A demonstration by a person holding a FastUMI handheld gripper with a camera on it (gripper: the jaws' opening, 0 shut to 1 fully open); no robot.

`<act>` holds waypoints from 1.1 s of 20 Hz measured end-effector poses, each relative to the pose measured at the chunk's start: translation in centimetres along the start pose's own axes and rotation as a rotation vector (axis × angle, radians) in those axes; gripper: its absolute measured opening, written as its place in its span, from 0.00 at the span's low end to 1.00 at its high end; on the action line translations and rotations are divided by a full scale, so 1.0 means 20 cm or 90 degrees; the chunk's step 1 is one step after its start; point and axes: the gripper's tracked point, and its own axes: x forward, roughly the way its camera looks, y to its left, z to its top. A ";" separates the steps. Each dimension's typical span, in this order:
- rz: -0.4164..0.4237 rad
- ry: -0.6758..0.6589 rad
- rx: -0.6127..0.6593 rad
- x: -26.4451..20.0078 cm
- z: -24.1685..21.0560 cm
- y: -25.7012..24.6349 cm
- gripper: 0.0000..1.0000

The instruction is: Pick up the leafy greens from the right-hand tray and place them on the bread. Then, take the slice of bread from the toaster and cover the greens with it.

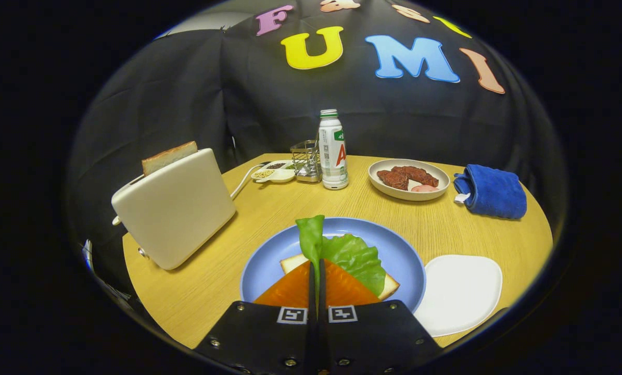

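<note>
The lettuce leaf point(353, 258) lies draped over the slice of bread point(389, 285) on the blue plate point(269, 263), near the desk's front edge, with one narrow end of the leaf standing up between the tips of the tongs point(317, 271). The tongs are closed on that upright end, both fingers point(290, 291) pressed against it with barely a slit between them, and they hover right above the bread. The bread shows as pale corners on either side of the fingers. Just to the right of the blue plate, at the desk's front right, sits a white tray point(461, 291). At the left edge of the desk point(269, 208) stands a cream toaster point(173, 208), tilted in this fisheye view, with a slice of toast point(169, 156) poking out of its slot; a white cord point(245, 178) runs from behind it toward the back of the desk. Along the far edge, from left to right, are a small white condiment dish point(275, 172) with seeds or spices, a wire metal holder point(305, 160), and a white bottle with a green cap point(333, 151) standing upright just beside the holder. Further right is a beige plate with pieces of meat point(408, 178), and at the far right corner a folded blue towel point(492, 191), apart from the plate.
</note>
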 end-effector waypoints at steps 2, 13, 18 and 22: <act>-0.005 0.005 -0.006 0.01 -0.01 0.01 0.02; -0.010 -0.032 -0.031 -0.04 0.05 0.06 0.92; 0.002 -0.067 -0.021 -0.12 0.14 0.15 0.93; 0.020 -0.111 -0.019 -0.21 0.26 0.27 0.93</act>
